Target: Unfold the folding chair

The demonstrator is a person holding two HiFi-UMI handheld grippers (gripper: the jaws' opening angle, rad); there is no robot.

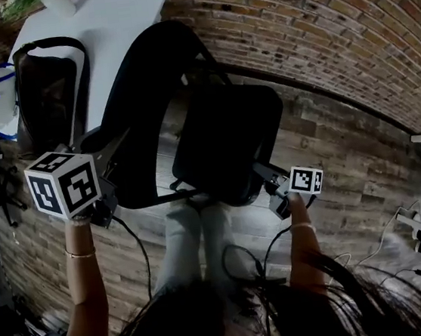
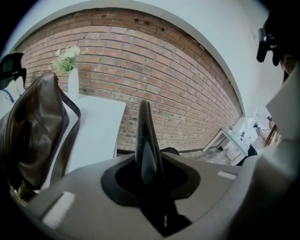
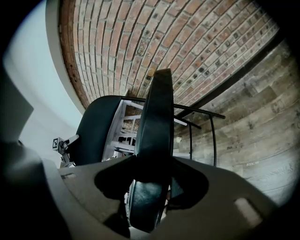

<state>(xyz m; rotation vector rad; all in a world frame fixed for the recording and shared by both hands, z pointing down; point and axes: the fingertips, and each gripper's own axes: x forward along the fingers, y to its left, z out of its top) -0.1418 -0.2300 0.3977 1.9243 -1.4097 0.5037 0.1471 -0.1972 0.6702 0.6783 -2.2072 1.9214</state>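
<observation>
A black folding chair stands partly open on the wooden floor below me, its backrest to the left and its padded seat to the right. My left gripper is at the backrest's left edge. In the left gripper view, that thin black backrest edge stands upright in my left gripper, which is shut on it. My right gripper holds the seat's near right corner. The thick seat edge fills my right gripper, with the chair's metal frame beyond.
A white table stands just left of the chair, carrying a dark brown bag and a vase of flowers. A brick wall runs behind. My legs are right behind the chair. Cables trail on the floor.
</observation>
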